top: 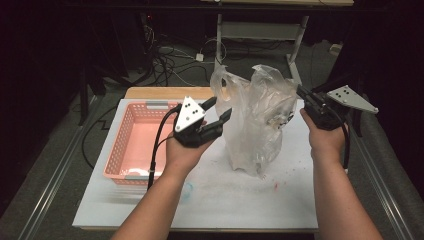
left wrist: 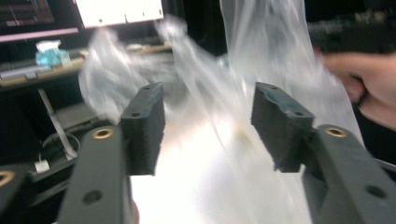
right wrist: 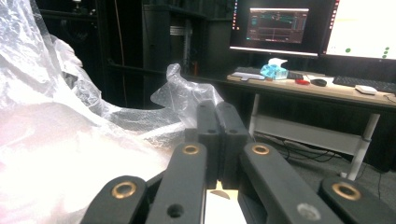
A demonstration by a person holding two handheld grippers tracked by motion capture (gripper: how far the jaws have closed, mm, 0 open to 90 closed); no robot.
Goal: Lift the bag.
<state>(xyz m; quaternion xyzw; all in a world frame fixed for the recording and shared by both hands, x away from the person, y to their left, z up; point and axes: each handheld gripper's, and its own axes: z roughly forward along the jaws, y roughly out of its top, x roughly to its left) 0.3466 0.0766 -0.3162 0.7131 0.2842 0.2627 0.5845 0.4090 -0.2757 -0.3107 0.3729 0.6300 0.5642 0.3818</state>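
A clear plastic bag (top: 255, 120) stands upright on the white table top (top: 260, 200). My left gripper (top: 218, 111) is at the bag's left side, its jaws open. In the left gripper view the two pads of my left gripper (left wrist: 208, 114) stand apart, and the bag's film (left wrist: 261, 60) hangs just ahead of them, blurred and unpinched. My right gripper (top: 301, 93) is at the bag's upper right edge. In the right gripper view my right gripper (right wrist: 217, 112) has its jaws pressed together, with the crumpled film (right wrist: 70, 135) drawn up against them.
A pink plastic basket (top: 120, 150) sits on the left of the table, close behind my left hand. Past the table's far edge are a desk frame (top: 260, 30) and floor cables (top: 165, 65). A desk with monitors (right wrist: 280, 25) stands farther off.
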